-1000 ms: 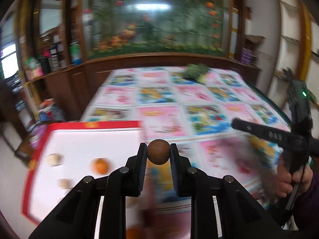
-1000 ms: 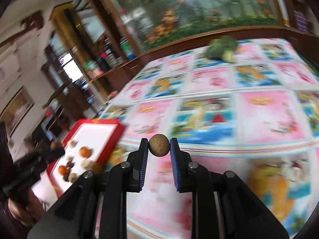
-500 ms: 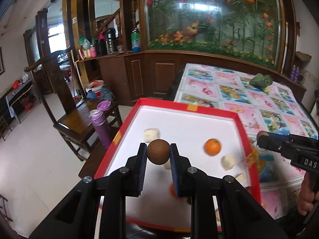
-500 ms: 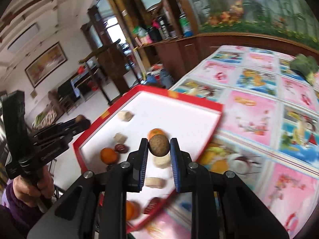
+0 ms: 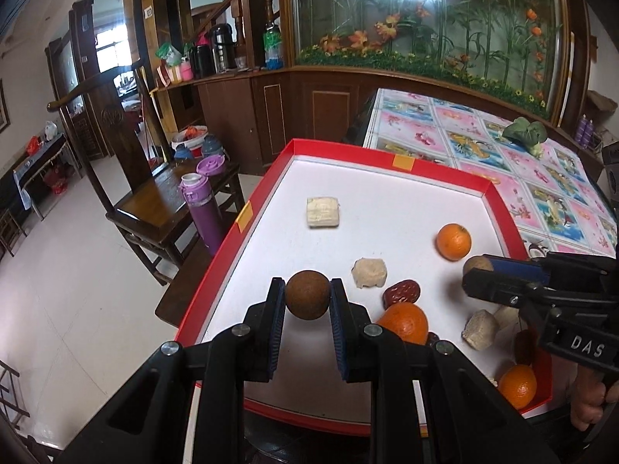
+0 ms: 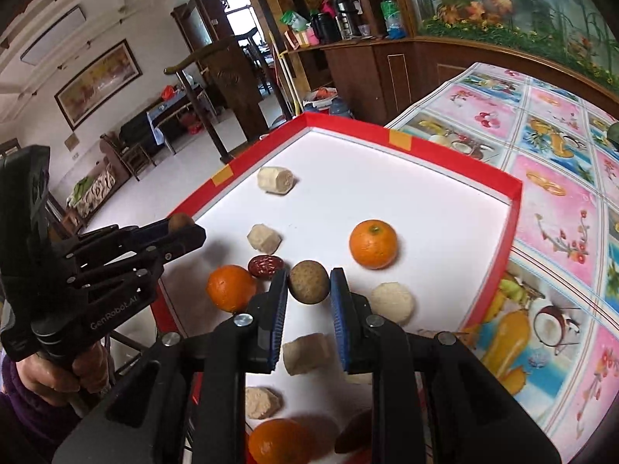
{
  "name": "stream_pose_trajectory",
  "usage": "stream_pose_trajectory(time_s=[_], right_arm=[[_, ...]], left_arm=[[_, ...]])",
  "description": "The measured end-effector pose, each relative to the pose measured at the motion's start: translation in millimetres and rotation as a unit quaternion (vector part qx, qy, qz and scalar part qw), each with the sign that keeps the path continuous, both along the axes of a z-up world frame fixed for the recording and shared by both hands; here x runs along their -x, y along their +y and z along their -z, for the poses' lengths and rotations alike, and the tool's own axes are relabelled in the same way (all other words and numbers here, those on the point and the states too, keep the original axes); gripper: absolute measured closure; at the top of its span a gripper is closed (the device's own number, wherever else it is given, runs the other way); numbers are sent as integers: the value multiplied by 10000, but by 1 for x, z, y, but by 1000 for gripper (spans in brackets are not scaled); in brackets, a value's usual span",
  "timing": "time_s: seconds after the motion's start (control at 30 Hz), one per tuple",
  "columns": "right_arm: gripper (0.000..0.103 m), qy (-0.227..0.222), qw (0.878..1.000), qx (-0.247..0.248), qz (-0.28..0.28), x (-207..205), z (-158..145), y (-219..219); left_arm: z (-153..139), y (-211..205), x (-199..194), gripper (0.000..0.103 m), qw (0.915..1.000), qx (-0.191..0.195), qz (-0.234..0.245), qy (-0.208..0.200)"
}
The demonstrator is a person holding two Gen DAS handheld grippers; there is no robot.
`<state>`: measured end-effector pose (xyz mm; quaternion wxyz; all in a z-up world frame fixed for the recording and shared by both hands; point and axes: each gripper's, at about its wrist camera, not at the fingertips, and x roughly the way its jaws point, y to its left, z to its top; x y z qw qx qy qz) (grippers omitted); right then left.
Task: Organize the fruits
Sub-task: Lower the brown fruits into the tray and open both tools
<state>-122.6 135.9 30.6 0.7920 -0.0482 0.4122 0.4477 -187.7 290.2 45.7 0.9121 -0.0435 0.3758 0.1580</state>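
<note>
My left gripper [image 5: 307,303] is shut on a dark brown round fruit [image 5: 307,294] held above the near left part of the red-rimmed white tray [image 5: 390,158]. My right gripper [image 6: 309,290] is shut on a lighter brown round fruit [image 6: 309,281] over the tray [image 6: 406,133], and it shows in the left wrist view [image 5: 479,266] at the tray's right side. In the tray lie oranges [image 5: 453,241] [image 6: 372,243] [image 6: 231,287], a red date [image 5: 401,293] [image 6: 265,265] and pale chunks [image 5: 323,212] [image 6: 275,180]. The left gripper [image 6: 182,224] shows at left in the right wrist view.
The tray sits on a table with a colourful fruit-print cloth [image 5: 541,178] [image 6: 561,193]. A green vegetable [image 5: 524,133] lies far back on it. Left of the tray stand a wooden chair [image 5: 162,208] and a purple bottle [image 5: 201,216]. A hand [image 6: 83,373] holds the left gripper's handle.
Both grippers have swung from over the tablecloth to over the tray and come lower and closer to it, each still shut on its brown fruit.
</note>
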Motion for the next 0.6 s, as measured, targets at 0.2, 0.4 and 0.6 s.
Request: stream_pose_trajectory(time_s=[0.2,0.4,0.6], right_arm=[[78,105,9998,193,-24,-2,11,8],[78,140,9996,228,-4,-2,14,9],[78,219,9994,283,-28,-3,17,10]], left_arm=[[6,2,0,81,9999,-46,-58,109],[10,3,-2,81,9997,-61,-119,187],[13,1,-3,81,9993,-176,-203,267]])
